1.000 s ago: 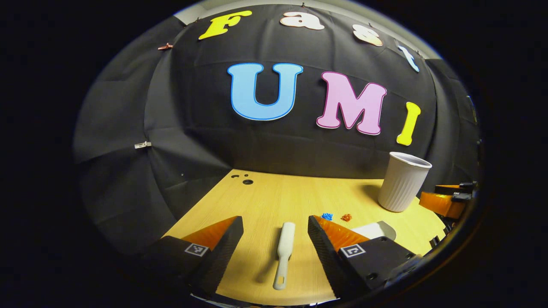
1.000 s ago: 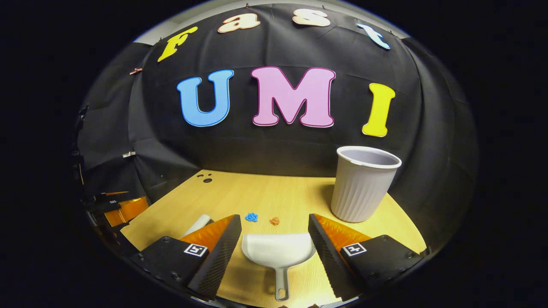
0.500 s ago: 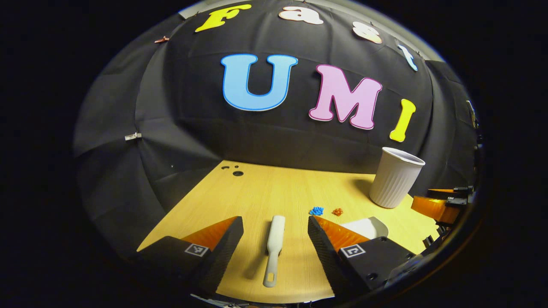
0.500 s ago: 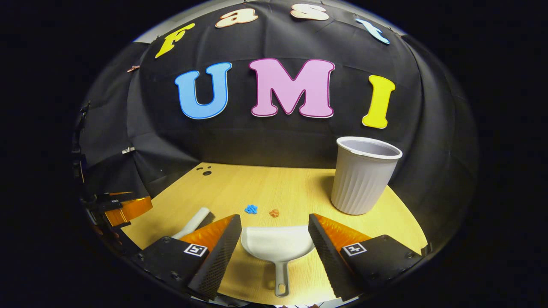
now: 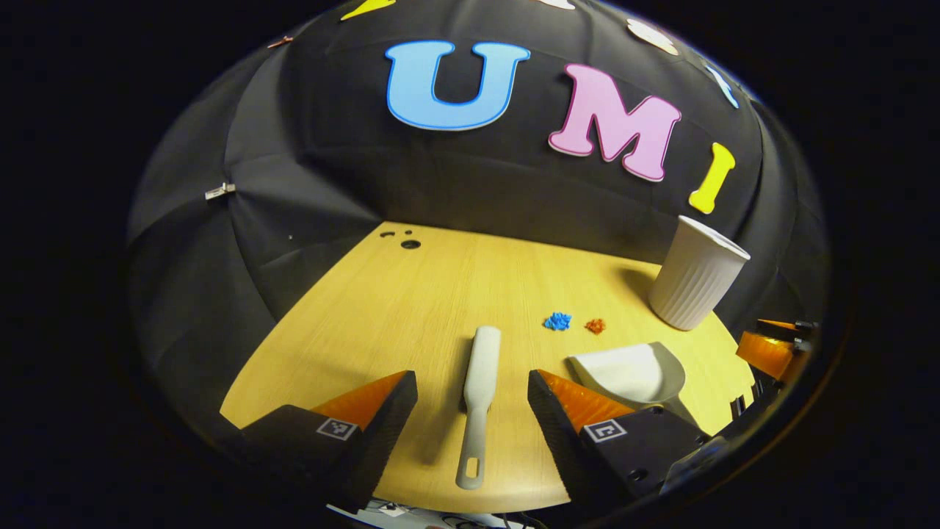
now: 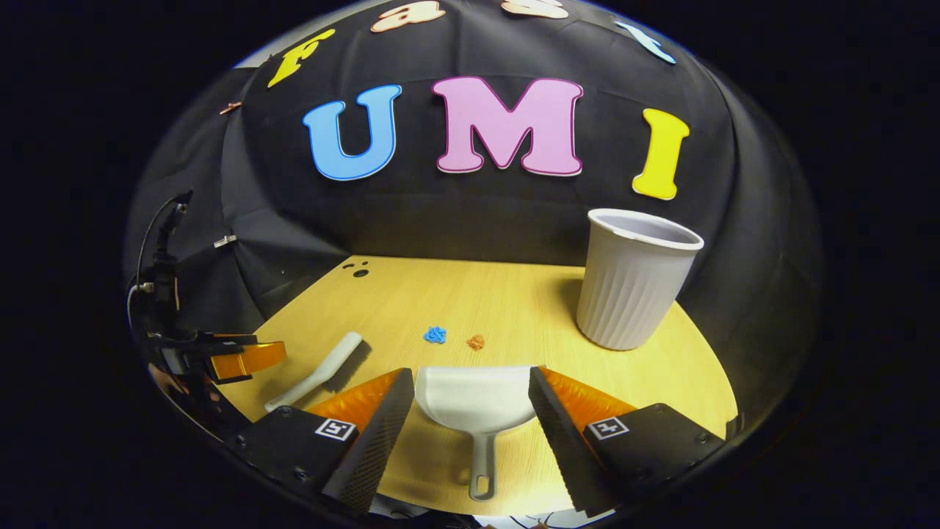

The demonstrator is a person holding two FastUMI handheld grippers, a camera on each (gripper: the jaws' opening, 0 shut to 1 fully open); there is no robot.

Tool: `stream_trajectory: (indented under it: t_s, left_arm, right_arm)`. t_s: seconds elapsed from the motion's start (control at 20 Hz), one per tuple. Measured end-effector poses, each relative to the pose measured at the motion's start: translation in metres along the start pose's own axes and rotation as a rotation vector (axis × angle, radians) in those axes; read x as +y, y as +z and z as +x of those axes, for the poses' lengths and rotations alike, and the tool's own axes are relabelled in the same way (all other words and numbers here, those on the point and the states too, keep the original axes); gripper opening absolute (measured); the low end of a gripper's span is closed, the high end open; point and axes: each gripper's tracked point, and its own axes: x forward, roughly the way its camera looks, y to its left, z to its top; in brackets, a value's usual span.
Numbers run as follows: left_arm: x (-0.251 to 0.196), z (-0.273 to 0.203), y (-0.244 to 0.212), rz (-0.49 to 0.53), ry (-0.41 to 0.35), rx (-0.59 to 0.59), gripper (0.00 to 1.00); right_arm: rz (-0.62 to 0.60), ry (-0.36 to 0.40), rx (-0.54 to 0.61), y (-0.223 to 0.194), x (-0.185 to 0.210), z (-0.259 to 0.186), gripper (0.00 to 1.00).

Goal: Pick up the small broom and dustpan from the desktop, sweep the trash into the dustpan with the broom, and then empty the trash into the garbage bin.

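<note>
The small white broom point(image 5: 479, 397) lies on the wooden desktop point(image 5: 411, 301), handle toward me, between the fingers of my open left gripper point(image 5: 472, 408), which hangs above it. The white dustpan point(image 6: 476, 400) lies flat with its handle toward me, between the fingers of my open right gripper point(image 6: 472, 408). A blue scrap point(image 6: 435, 335) and an orange scrap point(image 6: 476, 342) of trash lie just beyond the dustpan's mouth. In the left gripper view the dustpan point(image 5: 630, 373) is to the right, with the trash point(image 5: 558, 321) beyond it. The broom point(image 6: 323, 369) lies at the left in the right gripper view.
A white ribbed garbage bin point(image 6: 633, 288) stands upright at the back right of the desktop. Small dark holes point(image 5: 408, 242) mark the far left corner. The left gripper point(image 6: 220, 356) appears at the left edge of the right gripper view. Black cloth walls close in behind.
Both grippers have risen and tilted down, so more desktop shows. The broom and dustpan lie where they were, each still between open fingers.
</note>
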Motion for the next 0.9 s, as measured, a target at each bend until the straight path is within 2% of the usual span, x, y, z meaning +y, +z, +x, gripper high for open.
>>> stream_trajectory:
  t_s: [0.15, 0.5, 0.9]
  left_arm:
    - [0.007, 0.021, -0.019, 0.000, 0.034, 0.082, 0.96]
    - [-0.002, 0.065, -0.062, 0.009, 0.024, 0.289, 0.96]
    - [-0.001, 0.098, -0.088, 0.054, 0.066, 0.465, 0.96]
  right_arm:
    - [0.012, 0.006, 0.024, -0.006, -0.004, 0.007, 0.98]
    - [0.013, 0.030, 0.098, -0.023, -0.011, 0.029, 0.98]
    - [0.012, 0.055, 0.213, -0.058, -0.017, 0.050, 0.98]
